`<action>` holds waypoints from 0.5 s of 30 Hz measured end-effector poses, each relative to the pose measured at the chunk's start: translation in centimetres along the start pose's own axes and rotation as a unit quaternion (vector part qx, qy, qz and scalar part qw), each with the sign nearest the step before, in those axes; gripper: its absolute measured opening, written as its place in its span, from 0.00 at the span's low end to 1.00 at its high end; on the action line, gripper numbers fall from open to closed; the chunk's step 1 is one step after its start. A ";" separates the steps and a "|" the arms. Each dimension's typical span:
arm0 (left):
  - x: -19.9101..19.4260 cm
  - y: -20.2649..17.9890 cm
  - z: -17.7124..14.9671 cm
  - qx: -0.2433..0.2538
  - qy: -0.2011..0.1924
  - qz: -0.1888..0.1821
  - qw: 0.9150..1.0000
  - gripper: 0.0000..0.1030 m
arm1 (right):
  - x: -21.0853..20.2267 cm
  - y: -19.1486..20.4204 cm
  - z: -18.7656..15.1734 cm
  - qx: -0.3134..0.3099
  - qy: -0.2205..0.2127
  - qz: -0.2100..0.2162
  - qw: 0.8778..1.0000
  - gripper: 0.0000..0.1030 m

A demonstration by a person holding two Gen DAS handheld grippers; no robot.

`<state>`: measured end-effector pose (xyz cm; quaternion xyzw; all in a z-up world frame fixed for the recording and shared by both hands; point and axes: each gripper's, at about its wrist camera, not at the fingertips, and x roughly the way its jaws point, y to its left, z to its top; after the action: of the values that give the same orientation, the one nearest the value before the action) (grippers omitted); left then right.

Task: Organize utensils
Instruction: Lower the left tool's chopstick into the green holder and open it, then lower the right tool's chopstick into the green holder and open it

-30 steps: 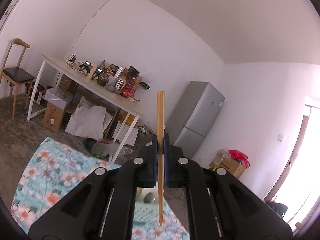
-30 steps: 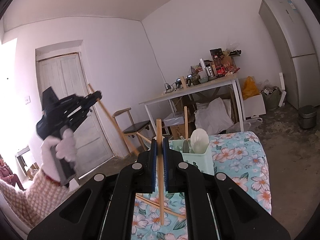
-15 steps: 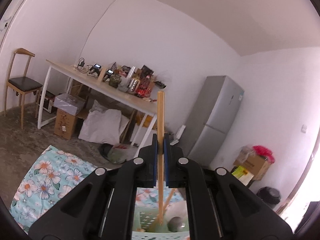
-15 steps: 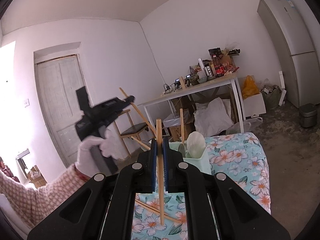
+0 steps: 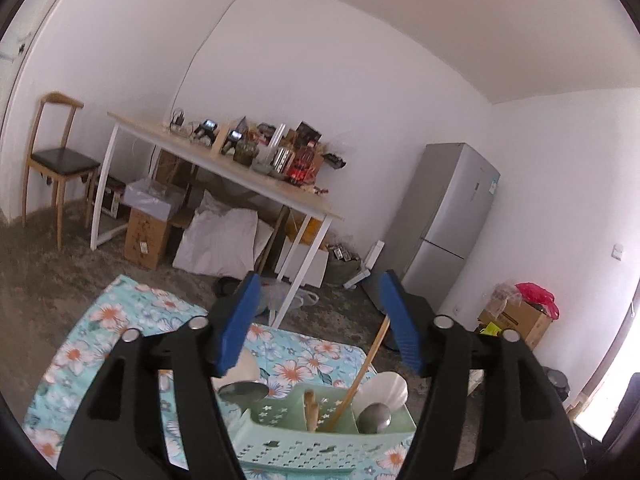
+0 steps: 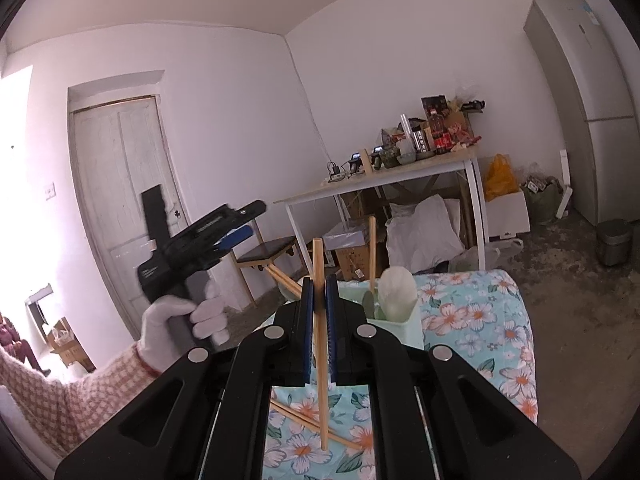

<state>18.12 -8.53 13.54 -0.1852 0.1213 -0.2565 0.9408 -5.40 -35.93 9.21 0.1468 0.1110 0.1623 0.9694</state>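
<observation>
- Between the wide-spread blue pads of the left gripper (image 5: 318, 322) nothing is clasped; its jaws have just been opening, and the gap between them shows only floor and cloth.
- Below and ahead of those jaws stands the green utensil caddy (image 5: 320, 446) on the floral cloth (image 5: 108, 320).
- Inside the caddy's middle compartment a leaning chopstick (image 5: 362, 376) tilts up toward the right pad, apart from it, beside the stubby ends of two more chopsticks (image 5: 310, 404).
- To the right in the caddy sit a white ladle (image 5: 386, 386) and a metal spoon (image 5: 374, 416); another white spoon (image 5: 248, 366) and a metal one (image 5: 244, 389) lie just under the left pad.
- Clenched between the pads of the right gripper (image 6: 319, 322) is an upright chopstick (image 6: 320, 408), its ends standing out above and below the jaws.
- Under that chopstick's lower tip a loose chopstick (image 6: 308, 422) lies slantwise on the cloth.
- Left of the right jaws, a white-gloved hand (image 6: 180, 326) holds the left gripper raised.
</observation>
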 end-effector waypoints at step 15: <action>-11.9 3.4 -7.7 0.054 0.094 0.040 0.993 0.86 | 1.6 4.5 8.7 -0.086 -0.059 0.007 0.995 0.06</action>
<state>7.17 -1.73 6.78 -0.1044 0.2023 -0.2407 0.9435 -2.90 -33.51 18.51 0.0730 0.0382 0.1692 0.9821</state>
